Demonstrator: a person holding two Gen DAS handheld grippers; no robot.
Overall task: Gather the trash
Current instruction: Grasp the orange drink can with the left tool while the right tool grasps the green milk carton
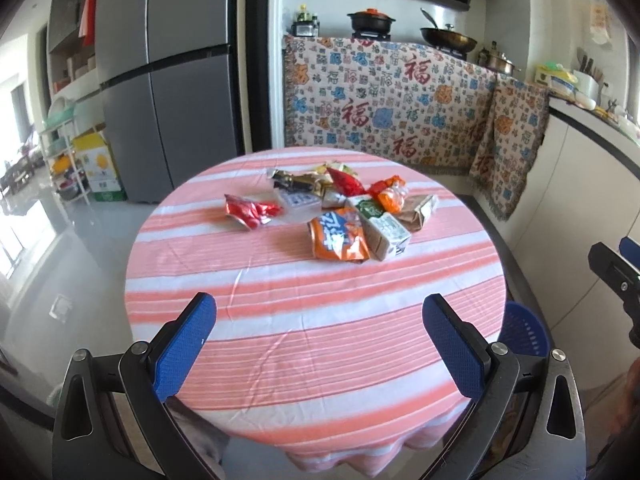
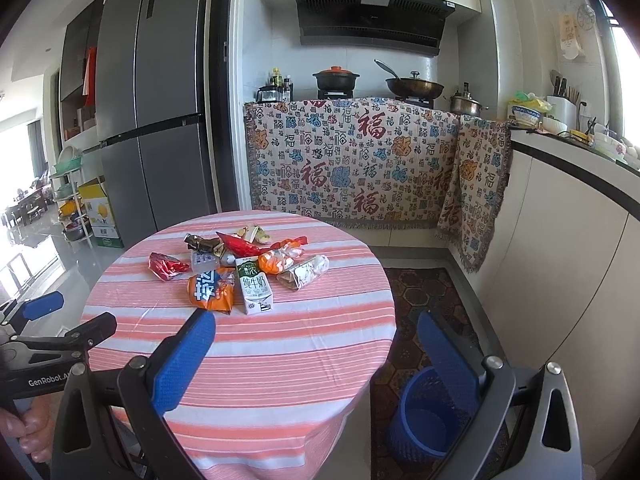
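A pile of trash lies on the far half of a round table with a pink striped cloth [image 1: 280, 320] [image 2: 280, 360]: an orange snack bag [image 1: 338, 236] [image 2: 210, 290], a green and white milk carton [image 1: 384, 226] [image 2: 254, 286], a red wrapper [image 1: 250, 212] [image 2: 166, 266], a brown carton [image 1: 418, 210] [image 2: 304, 272] and several more wrappers. My left gripper [image 1: 318, 312] is open and empty over the table's near side. My right gripper [image 2: 316, 332] is open and empty over the table's right edge. A blue bin [image 2: 424, 416] [image 1: 524, 332] stands on the floor at the right.
A grey fridge [image 1: 168, 80] [image 2: 160, 100] stands at the back left. A patterned cloth [image 1: 384, 112] [image 2: 352, 160] covers the stove counter behind the table. A white counter [image 2: 568, 240] runs along the right. A rack and boxes [image 1: 92, 168] stand at the left.
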